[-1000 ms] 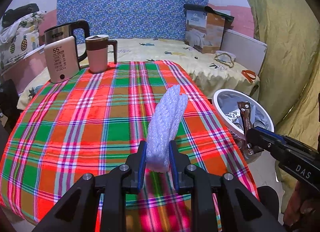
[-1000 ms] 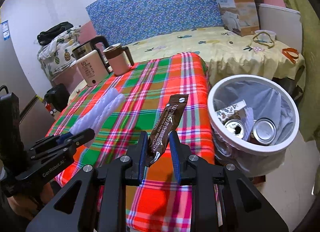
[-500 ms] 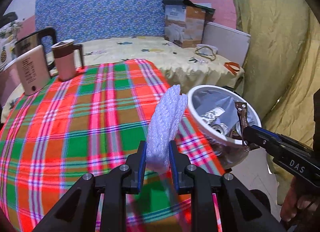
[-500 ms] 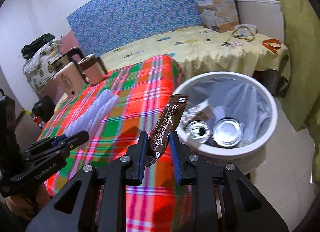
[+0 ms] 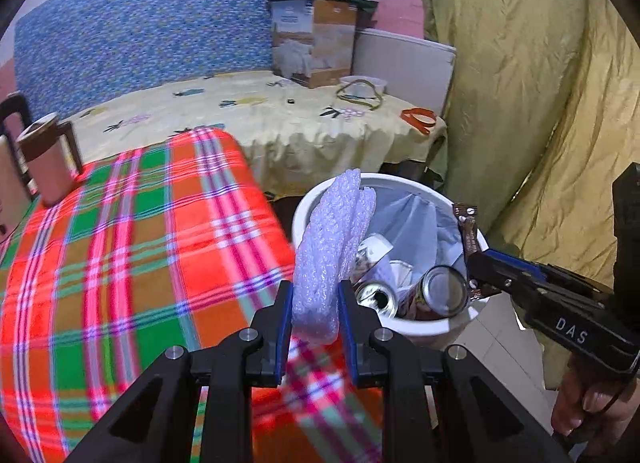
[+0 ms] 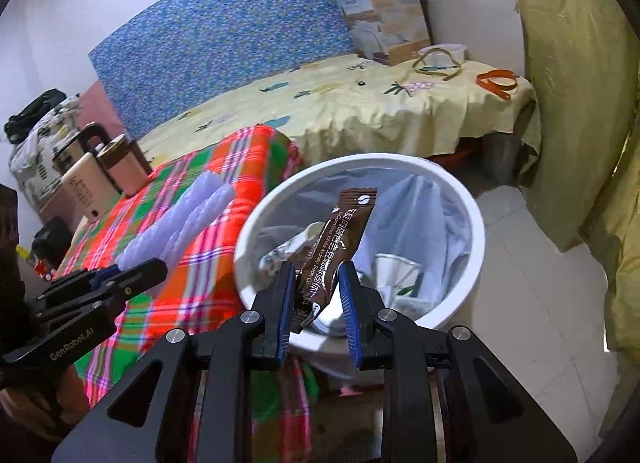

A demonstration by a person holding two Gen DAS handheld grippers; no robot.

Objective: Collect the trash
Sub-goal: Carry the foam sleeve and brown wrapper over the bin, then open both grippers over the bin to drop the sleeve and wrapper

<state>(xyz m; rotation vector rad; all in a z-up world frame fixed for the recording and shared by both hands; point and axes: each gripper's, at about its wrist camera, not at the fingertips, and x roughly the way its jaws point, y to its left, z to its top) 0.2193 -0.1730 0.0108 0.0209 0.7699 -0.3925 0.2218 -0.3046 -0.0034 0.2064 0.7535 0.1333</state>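
White foam sleeve [image 5: 332, 247] clamped upright in left tool [image 5: 314, 327], brown sachet [image 6: 338, 247] pinched in right tool [image 6: 318, 303] above bin [image 6: 460, 199].

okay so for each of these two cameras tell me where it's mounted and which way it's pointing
Left wrist: sits on the left gripper, looking down along its fingers past the foam sleeve to the trash bin; the right gripper and a hand show.
Right wrist: sits on the right gripper, over the bin with the coffee sachet; the left gripper shows beside it.
Both share bin, plaid tablecloth, bed.
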